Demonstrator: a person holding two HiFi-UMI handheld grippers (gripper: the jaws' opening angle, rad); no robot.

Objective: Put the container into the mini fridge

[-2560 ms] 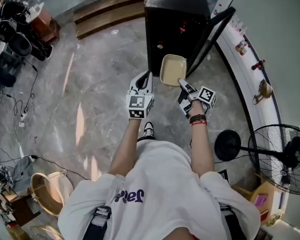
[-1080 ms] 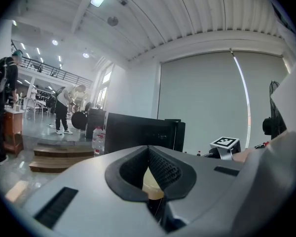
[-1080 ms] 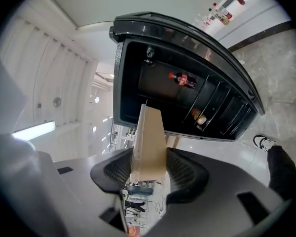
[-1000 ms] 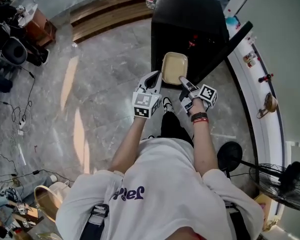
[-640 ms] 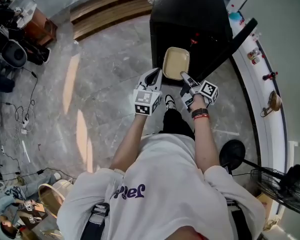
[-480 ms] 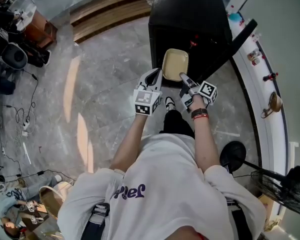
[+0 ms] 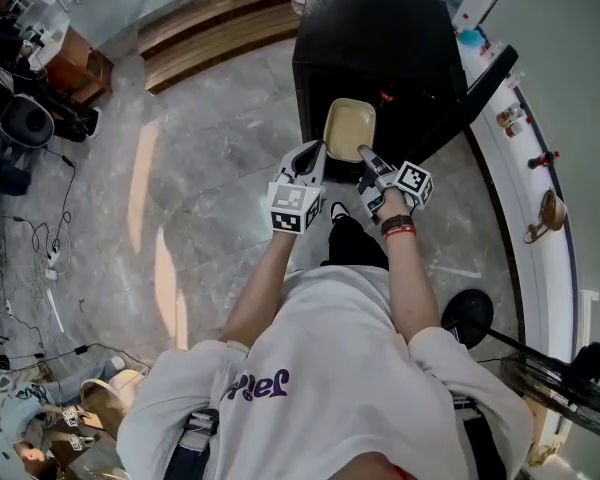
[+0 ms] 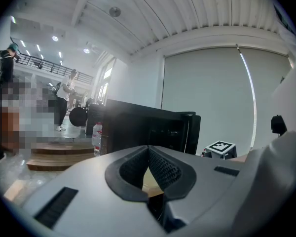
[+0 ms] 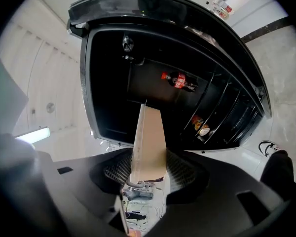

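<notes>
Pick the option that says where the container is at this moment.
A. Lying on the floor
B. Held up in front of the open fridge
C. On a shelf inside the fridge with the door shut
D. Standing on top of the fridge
B: the right gripper is shut on the edge of the container, which hangs before the open fridge.

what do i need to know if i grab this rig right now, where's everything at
Right gripper: shut on the near edge of the tan container.
Left gripper: jaws together at the tips, beside the container's left edge. A tan sliver shows between the pads; can't tell if it grips.
Mini fridge: door open. The container is held in front of the opening, not inside yet.
Done: container picked up and at the fridge.
Left: set it inside, then release.
</notes>
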